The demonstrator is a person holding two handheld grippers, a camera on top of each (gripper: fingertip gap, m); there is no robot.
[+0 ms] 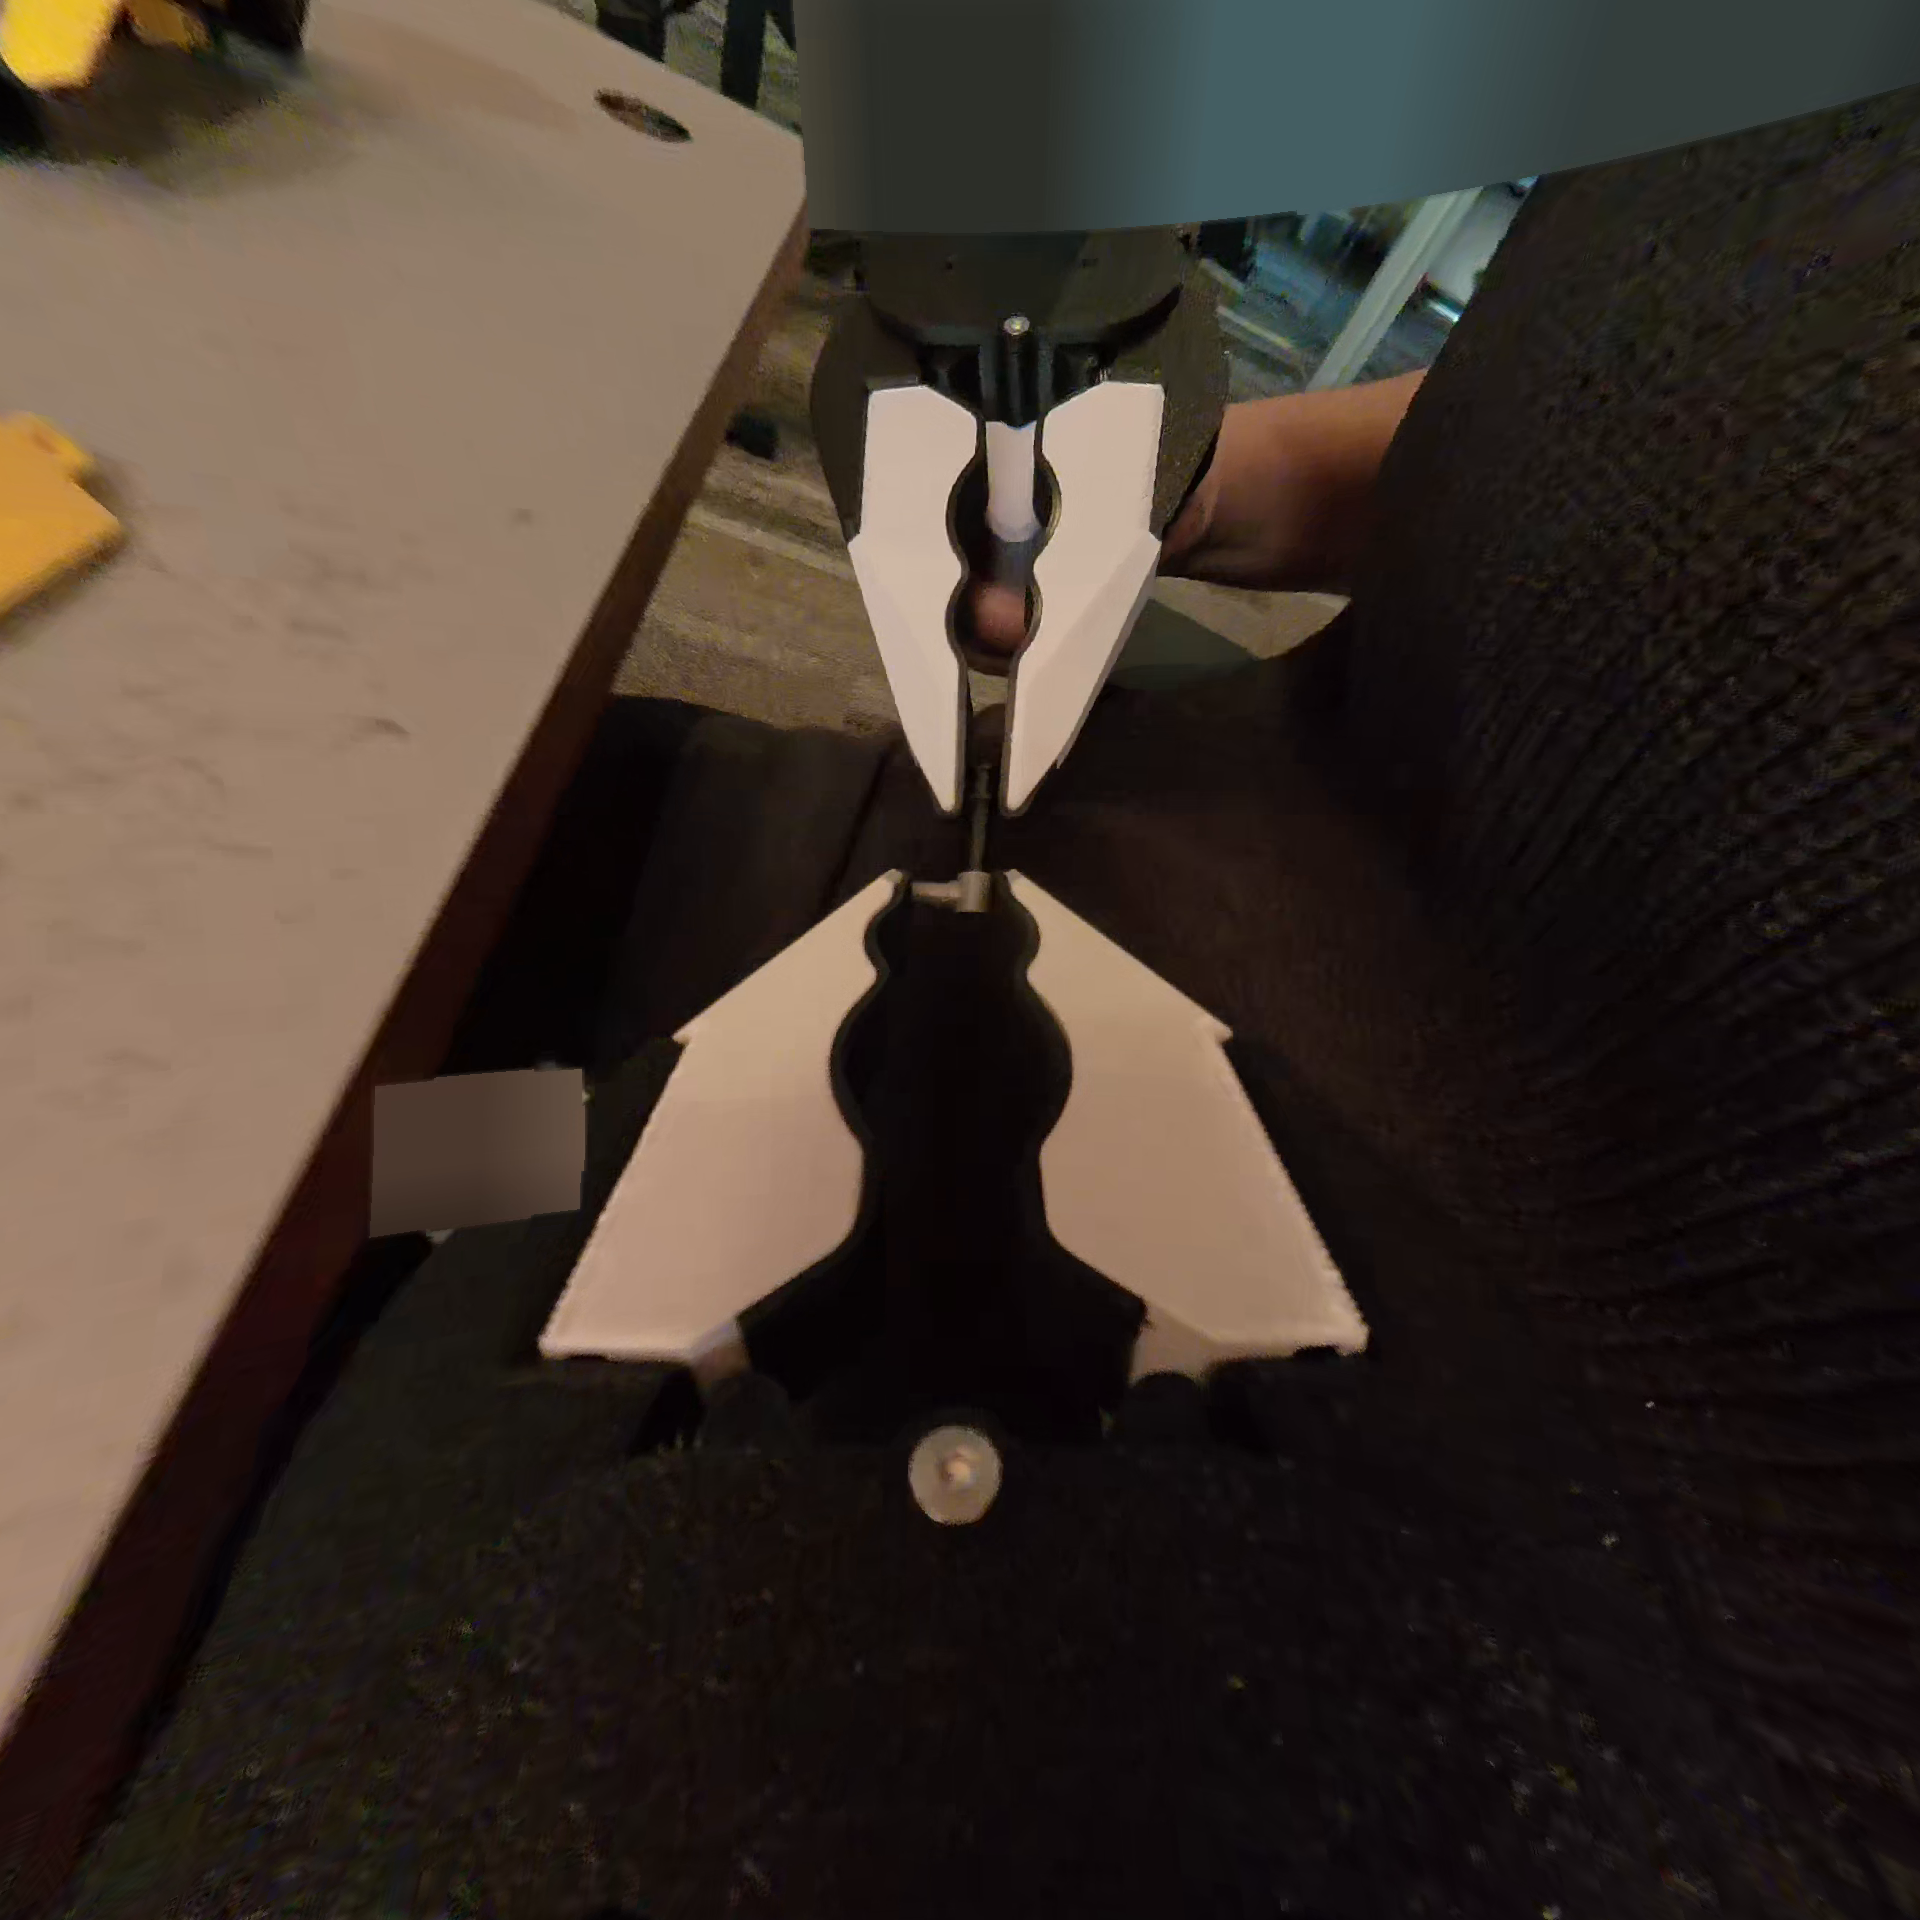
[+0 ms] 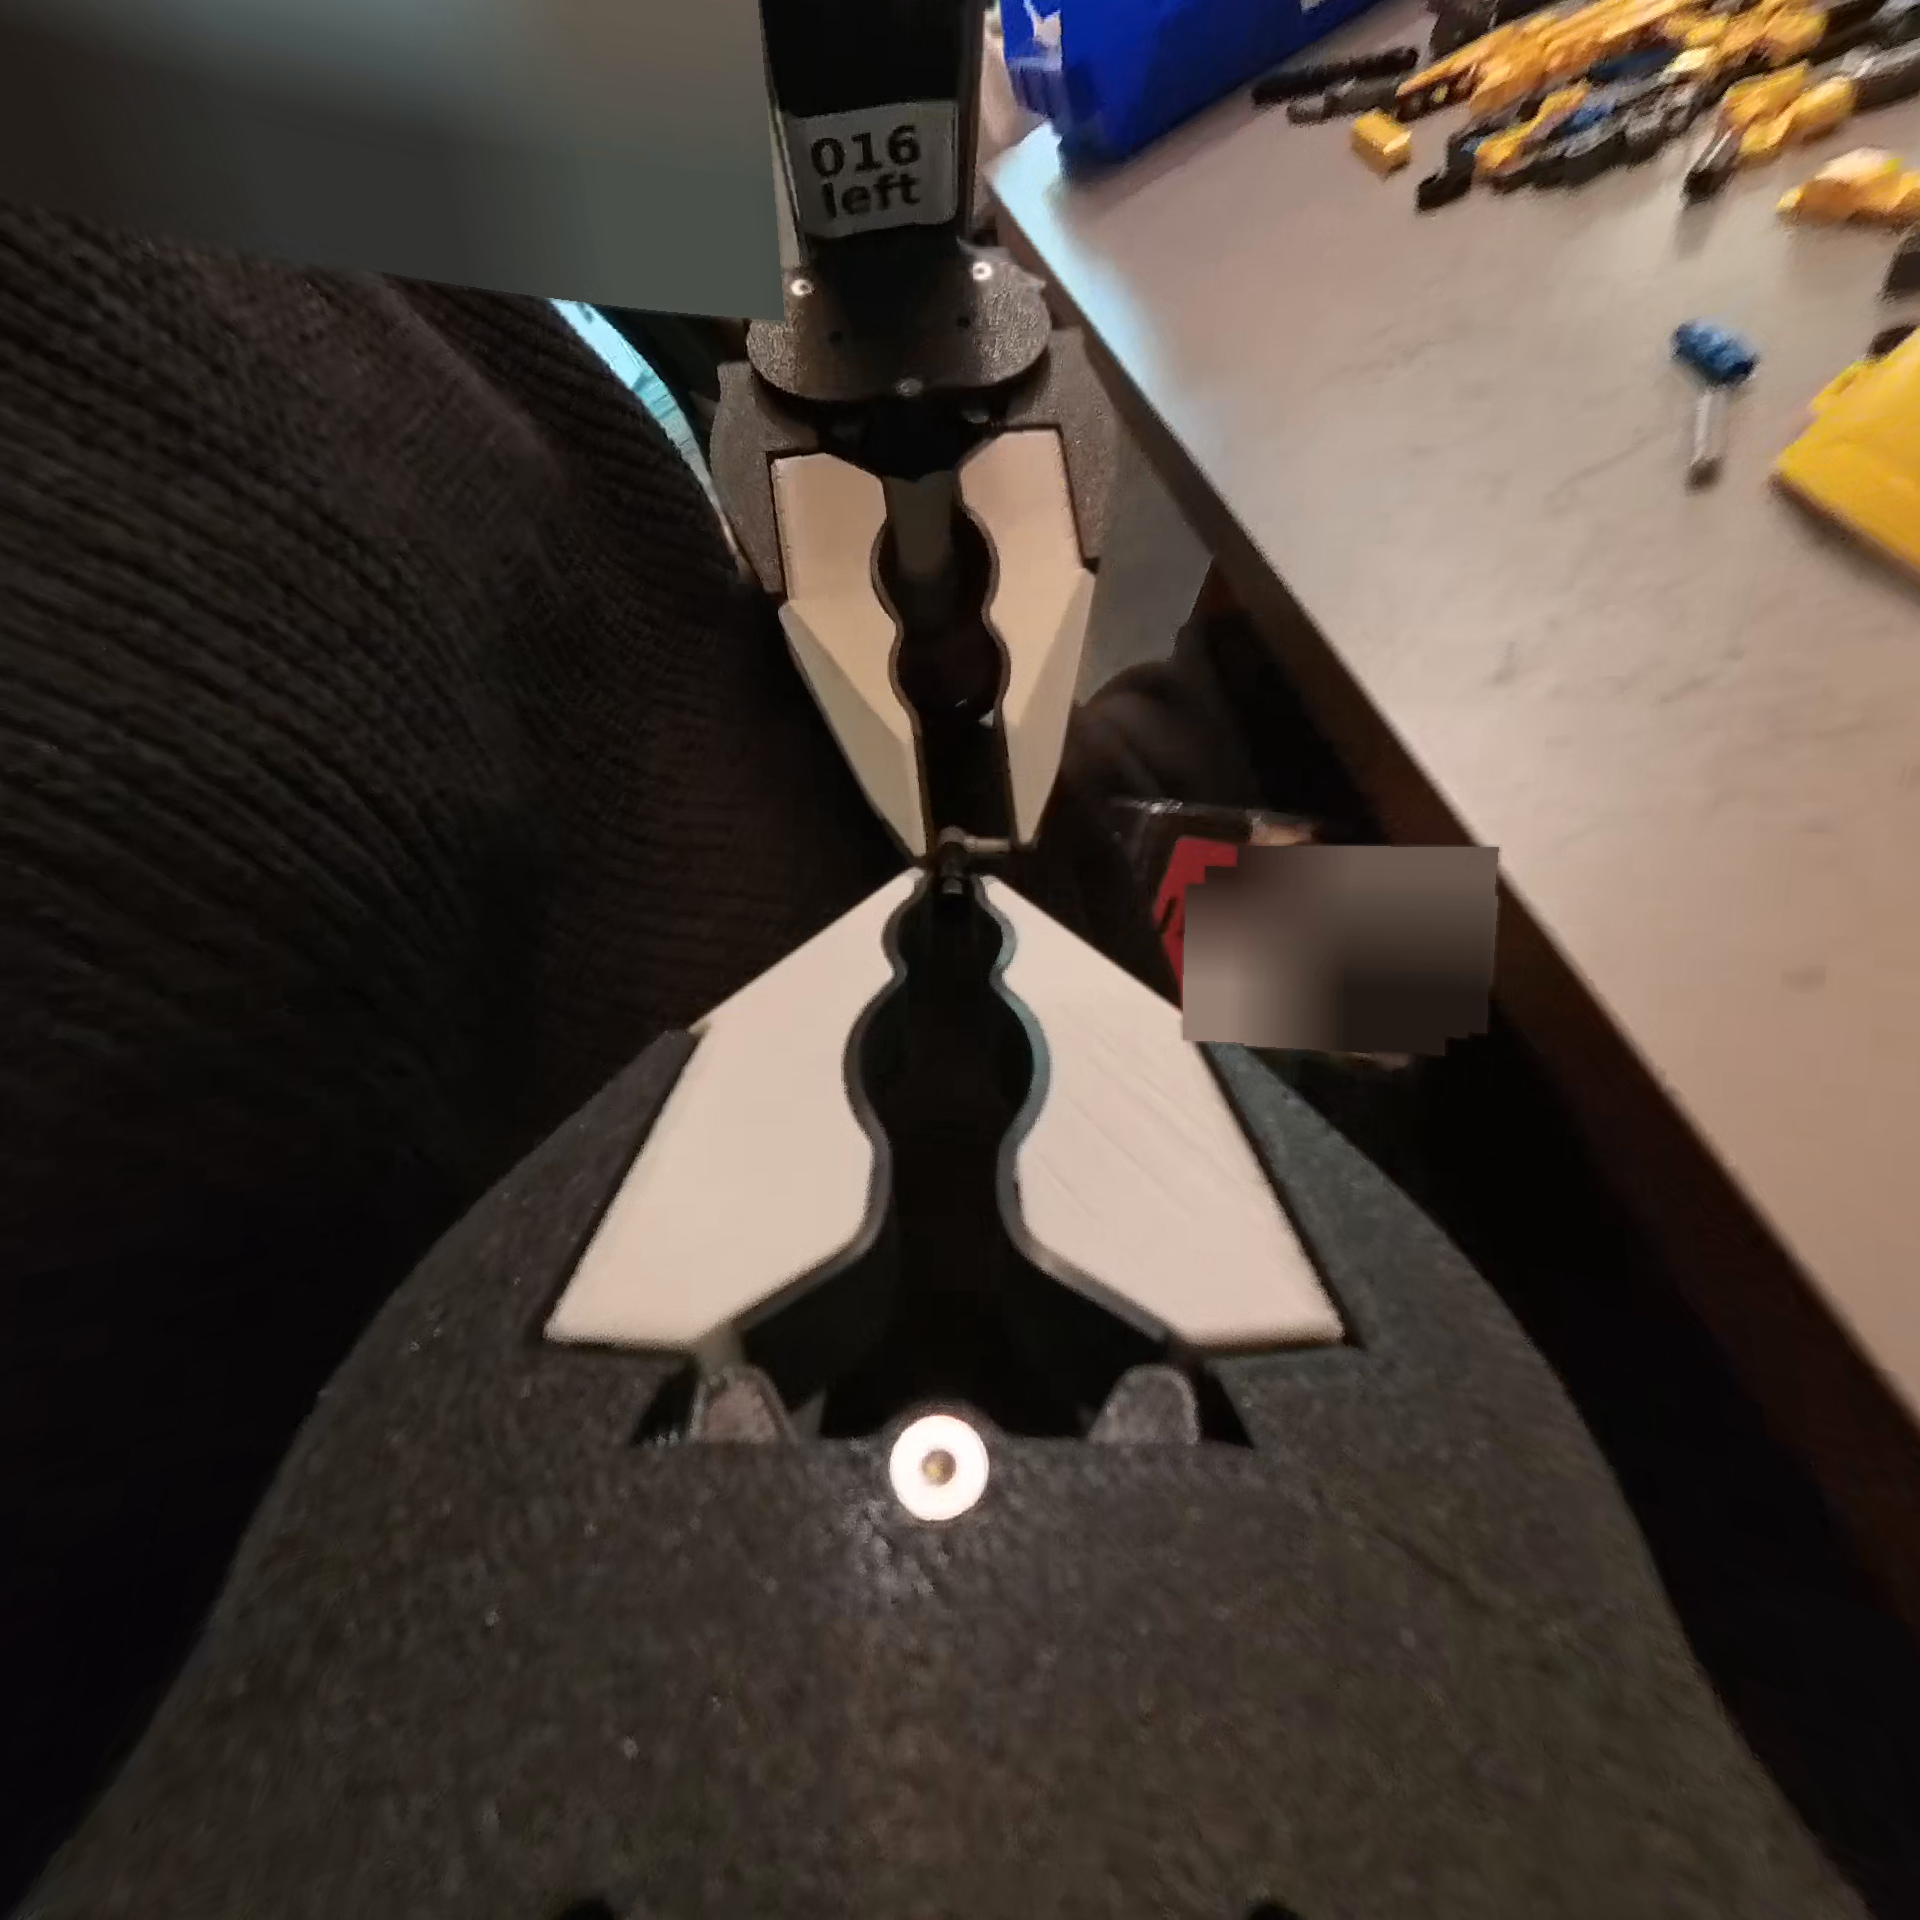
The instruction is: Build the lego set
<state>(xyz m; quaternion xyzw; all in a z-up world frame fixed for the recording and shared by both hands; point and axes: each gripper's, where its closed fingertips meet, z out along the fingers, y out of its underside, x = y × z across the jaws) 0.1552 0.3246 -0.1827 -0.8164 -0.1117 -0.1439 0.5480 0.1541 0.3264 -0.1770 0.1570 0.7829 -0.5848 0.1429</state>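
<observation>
Here, left gripper (image 1: 956,883) and right gripper (image 2: 951,883) tip-to-tip, both jaws pinching one small dark pin (image 1: 977,847).

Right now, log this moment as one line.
left gripper: shut on small metal pin | right gripper: shut on same pin, tip to tip | beside table edge | yellow parts on table

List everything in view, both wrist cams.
table: one, grey, beside the claws
building pieces: many, yellow, black and blue, scattered at the table's far end
flat piece: one, yellow, on the table
blue-capped item: one, on the table
container: one, blue, far table corner
knit garment: one, dark, behind the claws
dark pin: one, thin, in the right claw's tips
grey piece: one, small, in the left claw's tips
hand: one, behind the right claw
left claw: white fingers, shut
right claw: white fingers, shut, tip to tip with the left
</observation>
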